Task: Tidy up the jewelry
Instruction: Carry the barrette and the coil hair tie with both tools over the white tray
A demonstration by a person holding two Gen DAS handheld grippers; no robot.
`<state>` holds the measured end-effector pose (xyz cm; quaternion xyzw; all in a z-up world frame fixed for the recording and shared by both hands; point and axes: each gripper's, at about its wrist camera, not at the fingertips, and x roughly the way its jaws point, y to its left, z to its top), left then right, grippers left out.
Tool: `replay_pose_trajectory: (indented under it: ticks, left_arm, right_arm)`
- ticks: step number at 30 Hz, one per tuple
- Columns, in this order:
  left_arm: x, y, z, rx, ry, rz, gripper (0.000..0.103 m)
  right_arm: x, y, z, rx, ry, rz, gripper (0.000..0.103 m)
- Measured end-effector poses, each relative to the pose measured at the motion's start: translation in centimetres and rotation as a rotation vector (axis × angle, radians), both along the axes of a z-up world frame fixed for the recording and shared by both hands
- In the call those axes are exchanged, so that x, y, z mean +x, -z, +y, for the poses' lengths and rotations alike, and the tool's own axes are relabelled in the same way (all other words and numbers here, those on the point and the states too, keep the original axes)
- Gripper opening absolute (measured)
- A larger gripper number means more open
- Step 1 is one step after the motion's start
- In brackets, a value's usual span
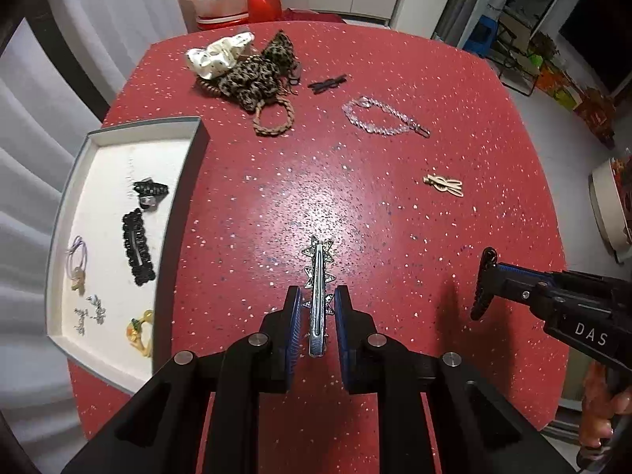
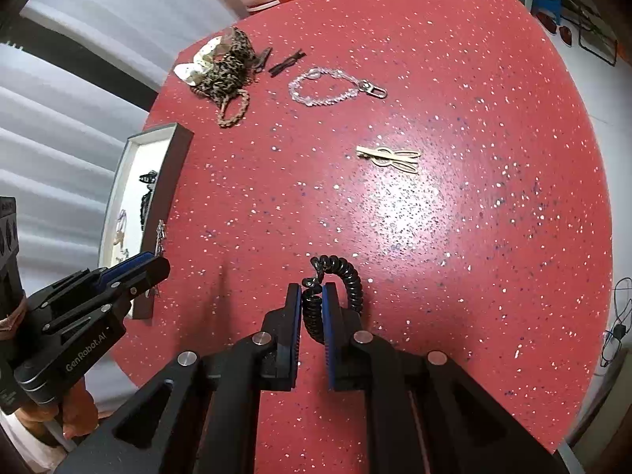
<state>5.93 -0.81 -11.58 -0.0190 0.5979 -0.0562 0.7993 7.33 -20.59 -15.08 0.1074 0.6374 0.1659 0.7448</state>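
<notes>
The red speckled bench [image 1: 395, 205] carries a white tray [image 1: 118, 150] at its left edge, already holding several pieces. Both loads should travel there slowly and be released low over bare tray floor. The left gripper [image 1: 318, 308], pointing steeply down, clamps a silver star hair clip [image 1: 318, 276]; the right gripper [image 2: 312, 308], likewise tilted, pinches a black coil hair tie [image 2: 335, 276].

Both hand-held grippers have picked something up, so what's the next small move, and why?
Probably swing the left hand-held gripper left over the white tray: it grips the silver star clip, and sorted pieces already lie there. The right one holds the black coil tie.
</notes>
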Motion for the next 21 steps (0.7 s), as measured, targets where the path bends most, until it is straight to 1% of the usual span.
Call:
replay_pose_trajectory:
  ticks: [11,15,18,21]
  left_arm:
    - [-1.0,-1.6,1.0,0.008,-0.079,-0.019,0.018]
    - [-1.2,-2.0,1.9,0.004,-0.112,-0.029,0.018]
    - [-1.1,-1.9,2.8,-0.003,-0.124,-0.026,0.018]
    - [-0.8,-2.0,4.0,-0.006,-0.114,-0.033,0.018]
  right_arm:
    - [1.0,-2.2,1.1,0.038,-0.064,-0.045,0.011]
    - [1.4,-3.0,1.9,0.047,-0.098,-0.067,0.011]
    - [1.9,-3.7,2.8,0.045,-0.109,-0.082,0.011]
    - [2.4,-4.2,3.5,0.051,-0.101,-0.095,0.011]
